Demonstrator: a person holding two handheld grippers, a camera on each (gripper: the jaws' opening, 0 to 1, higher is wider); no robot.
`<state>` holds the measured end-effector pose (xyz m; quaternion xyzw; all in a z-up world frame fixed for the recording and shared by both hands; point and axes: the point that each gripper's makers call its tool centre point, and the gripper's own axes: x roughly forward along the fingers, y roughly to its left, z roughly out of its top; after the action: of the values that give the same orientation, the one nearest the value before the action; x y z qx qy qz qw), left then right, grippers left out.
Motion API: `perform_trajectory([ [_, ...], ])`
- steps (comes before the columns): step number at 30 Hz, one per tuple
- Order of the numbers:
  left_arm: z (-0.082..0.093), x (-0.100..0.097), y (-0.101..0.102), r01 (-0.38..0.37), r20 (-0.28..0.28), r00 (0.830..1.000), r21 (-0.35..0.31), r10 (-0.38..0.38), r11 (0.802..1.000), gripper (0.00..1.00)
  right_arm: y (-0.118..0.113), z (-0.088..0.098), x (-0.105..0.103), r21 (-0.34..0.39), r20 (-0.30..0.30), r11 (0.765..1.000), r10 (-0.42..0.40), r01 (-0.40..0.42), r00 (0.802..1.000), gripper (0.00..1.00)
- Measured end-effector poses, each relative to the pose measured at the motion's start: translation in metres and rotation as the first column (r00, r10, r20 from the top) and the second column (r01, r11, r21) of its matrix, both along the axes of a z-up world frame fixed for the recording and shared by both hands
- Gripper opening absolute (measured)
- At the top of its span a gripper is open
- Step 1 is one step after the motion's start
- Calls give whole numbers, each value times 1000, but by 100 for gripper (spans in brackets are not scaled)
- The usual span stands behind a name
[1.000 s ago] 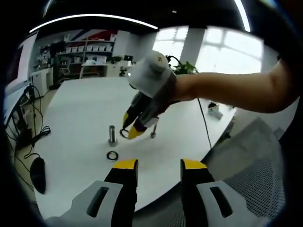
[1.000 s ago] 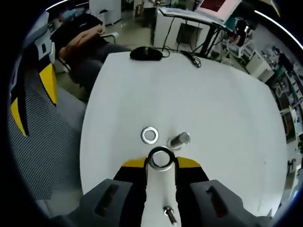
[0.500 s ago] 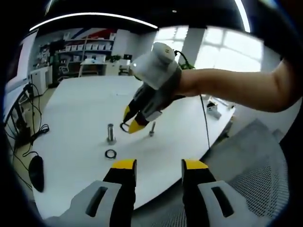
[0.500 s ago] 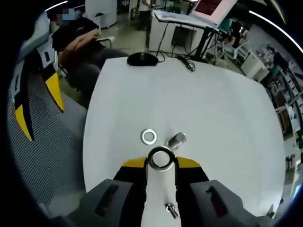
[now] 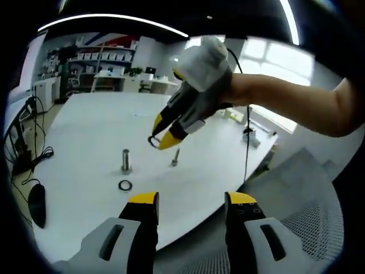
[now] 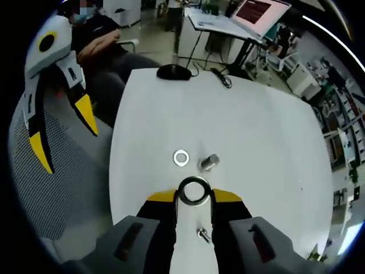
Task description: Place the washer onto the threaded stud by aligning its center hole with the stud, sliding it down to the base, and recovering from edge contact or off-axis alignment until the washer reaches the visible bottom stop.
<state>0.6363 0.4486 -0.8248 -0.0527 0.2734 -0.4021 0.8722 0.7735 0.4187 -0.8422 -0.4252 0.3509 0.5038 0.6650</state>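
A: Where do we stand with the washer (image 6: 193, 190)?

B: We have it clamped between the tips of the right hand-held gripper (image 5: 161, 136), lying flat so its hole faces the camera in the right gripper view. Compared with a second ago we have lifted it higher over the bench (image 6: 256, 131); the things on the bench look smaller and farther below us.

A: And the threaded stud (image 5: 175, 157)?

B: It stands upright on the bench, below and a little to the side of the washer in the left gripper view. In the right gripper view it shows in the gap between our jaws, nearer to us than the washer, so hole and stud are not yet in line.

A: So the lift took us off the stud, not onto it?

B: We judge so. It reads as a reset for a cleaner approach: we need to draw the washer back over the stud's top and then lower it.

A: The other pieces?

B: A spare washer (image 6: 181, 158) lies flat beside a short metal cylinder (image 6: 209, 162); both sit well apart from our grip.

A: The left hand-held gripper (image 5: 191, 201)?

B: Its jaws stand apart, holding nothing, off the bench edge.
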Motion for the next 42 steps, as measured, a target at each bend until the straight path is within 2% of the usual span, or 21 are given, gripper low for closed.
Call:
perform_trajectory([
  [2, 0, -1, 1, -3, 2, 1000, -5, 3, 1000, 45, 8, 12, 3, -10, 26, 999, 32, -32, 999, 23],
  [7, 4, -2, 0, 6, 20, 1000, -17, -6, 1000, 44, 24, 28, 3, -12, 11, 998, 69, -69, 998, 23],
  [14, 2, -2, 1, 1, 17, 1000, -4, -1, 1000, 44, 32, 32, 3, -76, 4, 988, 135, -134, 991, 23],
  [17, 5, 1, 1, -3, 20, 1000, -33, 3, 999, 44, 32, 27, 6, -94, -9, 985, 142, -142, 990, 23],
  [20, 3, 0, 1, 1, 21, 1000, -12, 0, 1000, 44, 27, 17, 9, -131, -26, 978, 159, -161, 987, 23],
  [29, 6, 12, 0, -19, 24, 1000, -21, 20, 1000, 44, 17, -5, 24, -190, -56, 961, 194, -201, 979, 23],
  [34, 4, 13, -3, -5, 10, 1000, -3, 5, 1000, 44, 24, -12, 37, -182, -60, 959, 211, -218, 976, 23],
  [37, 4, 13, -4, -3, 9, 1000, 0, 3, 1000, 44, 28, -23, 43, -189, -70, 956, 213, -223, 975, 23],
  [42, 2, 13, -2, -12, -3, 1000, 2, 12, 1000, 44, 34, -36, 43, -195, -90, 953, 218, -231, 972, 23],
])
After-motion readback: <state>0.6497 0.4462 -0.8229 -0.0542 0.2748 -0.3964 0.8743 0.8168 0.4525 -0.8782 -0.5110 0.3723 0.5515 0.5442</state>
